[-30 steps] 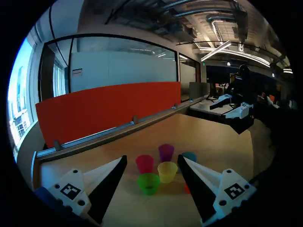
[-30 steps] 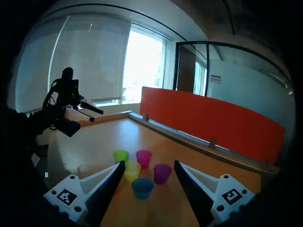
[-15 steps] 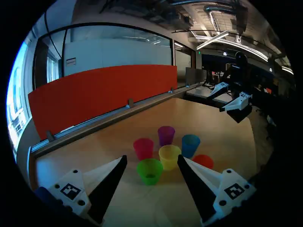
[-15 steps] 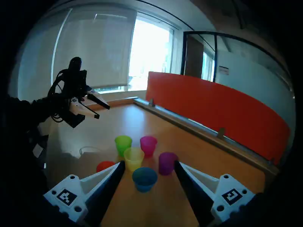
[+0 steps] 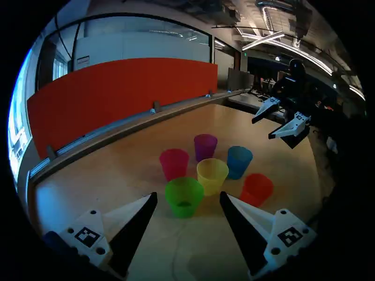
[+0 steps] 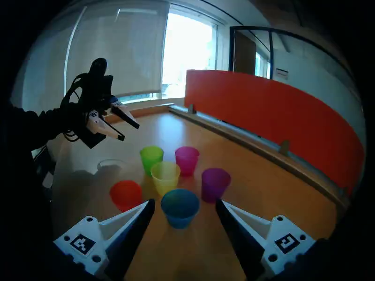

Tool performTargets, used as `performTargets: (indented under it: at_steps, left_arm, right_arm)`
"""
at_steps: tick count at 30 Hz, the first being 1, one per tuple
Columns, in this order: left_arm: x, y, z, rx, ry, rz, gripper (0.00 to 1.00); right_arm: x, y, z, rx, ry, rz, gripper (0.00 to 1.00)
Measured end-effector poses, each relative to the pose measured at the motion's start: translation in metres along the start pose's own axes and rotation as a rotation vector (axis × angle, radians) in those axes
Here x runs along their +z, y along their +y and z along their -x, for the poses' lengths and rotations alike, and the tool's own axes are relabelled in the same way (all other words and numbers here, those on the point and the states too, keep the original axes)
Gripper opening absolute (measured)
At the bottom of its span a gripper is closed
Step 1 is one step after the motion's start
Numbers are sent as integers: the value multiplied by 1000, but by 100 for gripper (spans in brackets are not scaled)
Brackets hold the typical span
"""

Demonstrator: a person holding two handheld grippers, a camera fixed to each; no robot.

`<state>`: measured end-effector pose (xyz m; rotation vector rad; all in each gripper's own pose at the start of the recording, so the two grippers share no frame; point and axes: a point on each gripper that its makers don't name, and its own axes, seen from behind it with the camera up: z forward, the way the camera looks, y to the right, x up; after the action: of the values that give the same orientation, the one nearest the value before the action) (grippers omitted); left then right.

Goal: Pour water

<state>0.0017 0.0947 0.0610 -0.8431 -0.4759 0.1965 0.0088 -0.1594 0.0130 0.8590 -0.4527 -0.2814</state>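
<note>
Several coloured plastic cups stand clustered on a wooden table (image 5: 140,164). In the left gripper view the green cup (image 5: 183,196) is nearest, with yellow (image 5: 212,175), pink (image 5: 174,164), purple (image 5: 205,147), blue (image 5: 239,161) and red (image 5: 256,189) cups behind. My left gripper (image 5: 187,199) hangs open just before the green cup, holding nothing. The right gripper (image 5: 280,122) shows far right, open. In the right gripper view my right gripper (image 6: 184,206) is open above the blue cup (image 6: 180,208). A clear cup (image 6: 110,165) stands at the left. The left gripper (image 6: 112,122) hovers beyond, open.
An orange divider panel (image 5: 117,98) with a metal rail runs along the table's far edge. A bright window (image 6: 187,65) and a blind lie behind. A person's dark sleeve (image 6: 33,131) holds the left gripper. Bare tabletop (image 6: 243,182) lies around the cups.
Both grippers have tilted down and moved nearer to the cups, which now sit higher and larger in both views. The red and clear cups have come into sight. Both stay open.
</note>
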Motion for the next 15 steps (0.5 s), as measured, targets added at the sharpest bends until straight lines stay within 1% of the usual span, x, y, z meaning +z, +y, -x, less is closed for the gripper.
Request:
performTargets:
  at_steps: [8,15]
  left_arm:
    - [18,-1,26,-11,-61,17,99]
    - [31,-6,41,-13,-104,14,100]
  right_arm:
    - [19,-1,24,-5,-44,-19,100]
    - [29,-3,34,-6,-63,-32,100]
